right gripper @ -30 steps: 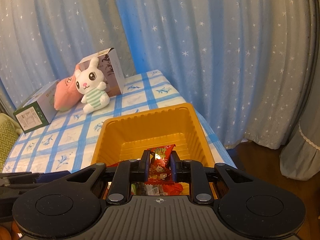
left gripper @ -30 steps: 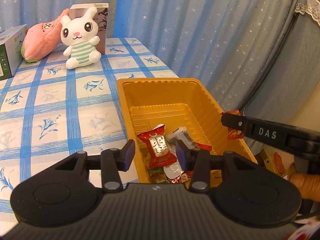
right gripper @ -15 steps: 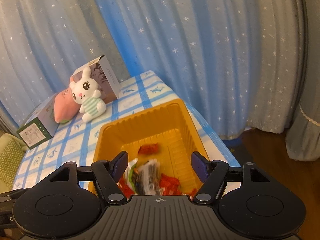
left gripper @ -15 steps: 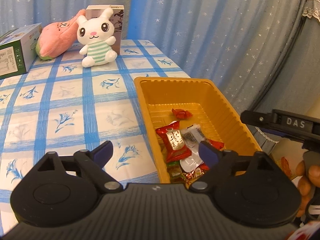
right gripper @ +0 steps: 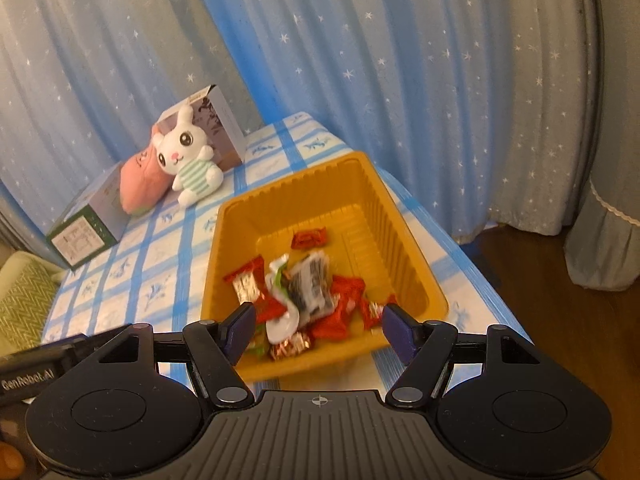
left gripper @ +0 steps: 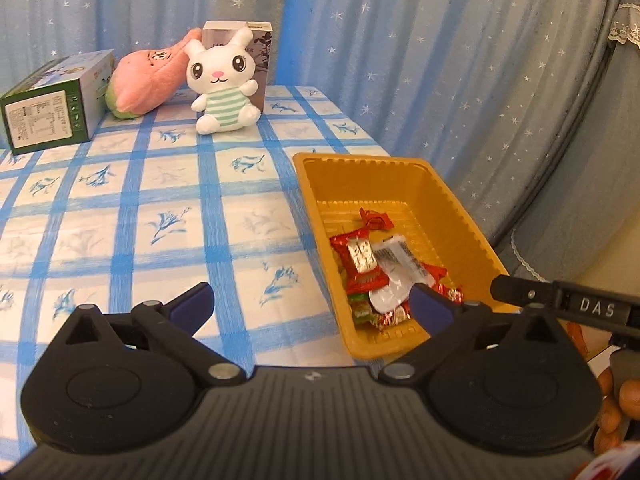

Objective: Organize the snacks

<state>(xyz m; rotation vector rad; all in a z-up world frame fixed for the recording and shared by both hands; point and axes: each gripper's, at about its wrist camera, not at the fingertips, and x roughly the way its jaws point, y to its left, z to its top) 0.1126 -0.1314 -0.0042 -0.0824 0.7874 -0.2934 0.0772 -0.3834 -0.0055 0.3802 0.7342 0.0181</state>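
An orange plastic tray (left gripper: 400,184) stands at the table's right edge, with several wrapped snacks piled in its near half. Among them are a red packet (left gripper: 360,256), a white packet (left gripper: 396,258) and a small red candy (left gripper: 374,220) lying apart, farther in. My left gripper (left gripper: 310,300) hovers over the tray's near left corner; its jaws are opening wide and nothing is between them. Above the tray's (right gripper: 320,192) near end my right gripper (right gripper: 316,322) is open and empty, with the snack pile (right gripper: 304,292) below it.
At the back of the blue-checked tablecloth are a white plush rabbit (left gripper: 222,84), a pink plush (left gripper: 146,80), a green box (left gripper: 52,116) and a tall box (left gripper: 256,44). Starry curtains hang behind and to the right. Wooden floor (right gripper: 540,280) lies past the table's right edge.
Both grippers opened and drew back from the tray. The right one let go of a small red packet, which now lies in the tray.
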